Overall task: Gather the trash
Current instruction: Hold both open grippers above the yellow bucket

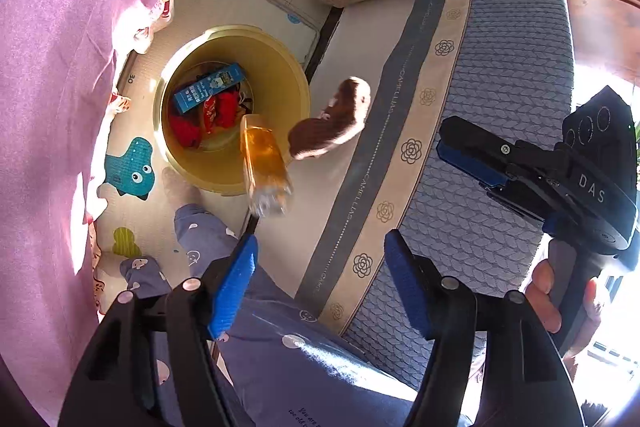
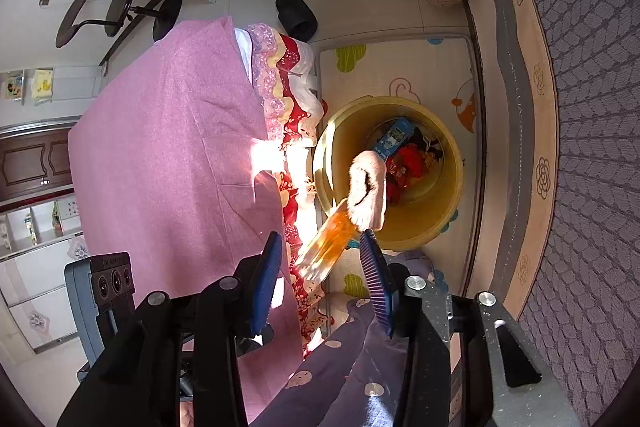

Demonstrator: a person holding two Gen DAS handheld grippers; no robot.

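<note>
- So, left gripper (image 1: 320, 283) is spread wide, holding nothing; right gripper (image 2: 320, 279) gapes empty too.
- Just past them an orange-filled bottle (image 1: 264, 167) blurs at the bucket's near rim.
- Farther, the yellow bucket (image 1: 276, 55) holds a blue carton (image 1: 208, 89) and red wrappers (image 1: 218, 111).

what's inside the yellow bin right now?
In the yellow bin: a blue carton lying on red wrappers, with something dark beside them. The bin's floor under them is covered. An orange bottle, blurred, overlaps the near rim.
</note>
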